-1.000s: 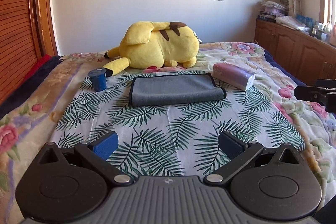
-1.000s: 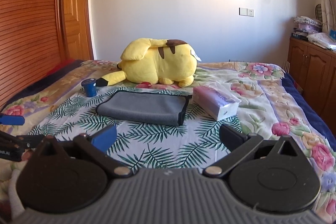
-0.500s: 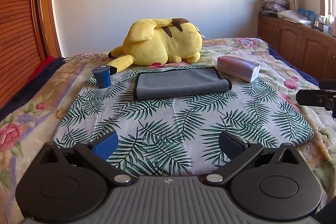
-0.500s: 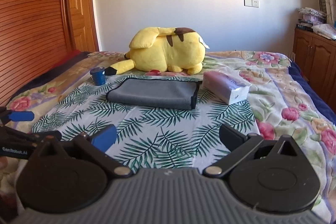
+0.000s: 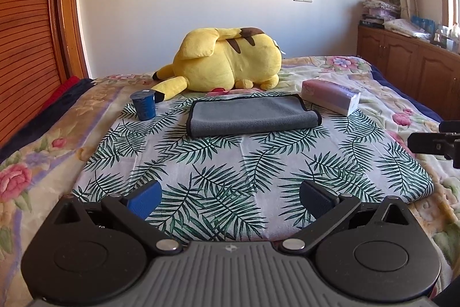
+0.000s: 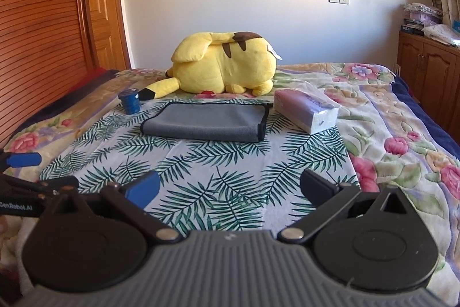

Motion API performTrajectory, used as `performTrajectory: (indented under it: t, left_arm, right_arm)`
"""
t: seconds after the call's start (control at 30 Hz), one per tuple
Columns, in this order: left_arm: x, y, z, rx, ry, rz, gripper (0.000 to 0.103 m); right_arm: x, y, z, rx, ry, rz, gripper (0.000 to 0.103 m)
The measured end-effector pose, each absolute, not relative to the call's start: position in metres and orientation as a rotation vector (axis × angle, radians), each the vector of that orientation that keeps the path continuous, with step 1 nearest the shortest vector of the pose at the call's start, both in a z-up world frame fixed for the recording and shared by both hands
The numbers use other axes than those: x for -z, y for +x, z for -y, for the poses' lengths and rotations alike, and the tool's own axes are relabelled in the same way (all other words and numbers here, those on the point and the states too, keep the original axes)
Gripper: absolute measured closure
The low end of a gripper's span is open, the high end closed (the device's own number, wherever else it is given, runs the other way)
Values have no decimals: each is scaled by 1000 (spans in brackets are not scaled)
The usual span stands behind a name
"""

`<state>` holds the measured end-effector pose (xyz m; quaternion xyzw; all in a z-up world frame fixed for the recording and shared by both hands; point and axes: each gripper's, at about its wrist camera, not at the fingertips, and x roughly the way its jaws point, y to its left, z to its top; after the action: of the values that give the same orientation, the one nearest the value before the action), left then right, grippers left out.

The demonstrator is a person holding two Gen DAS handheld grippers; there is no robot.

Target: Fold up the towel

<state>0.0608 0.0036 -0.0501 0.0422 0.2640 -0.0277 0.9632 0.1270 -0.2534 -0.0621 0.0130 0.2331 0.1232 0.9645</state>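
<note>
A bed fills both views, covered with a flowered blanket. Spread over its middle lies a white cloth printed with green palm leaves. At the far side of the bed, a large yellow plush toy with brown stripes lies on its side, its black-tipped tail pointing left. Wooden cabinets stand along the wall to the right, and a slatted wooden door stands to the left.

The gray towel with dark edging lies already folded over on the far part of the leaf cloth, just in front of the plush toy. Its rounded fold faces the cameras. A pack of tissues sits just to the right of the towel, and a small blue cup stands to its left, near the toy's tail.

The left gripper hovers low over the near edge of the leaf cloth, its fingers spread wide with nothing between them, well apart from the towel. The right gripper hangs beside it, likewise spread wide and holding nothing, also well short of the towel.
</note>
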Motion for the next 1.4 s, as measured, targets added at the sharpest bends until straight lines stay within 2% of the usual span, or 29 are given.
performTrajectory:
  t: [1.4]
  left_arm:
    - [23, 54, -3, 30, 85, -368, 16]
  right_arm:
    - [56, 117, 257, -195, 13, -339, 0]
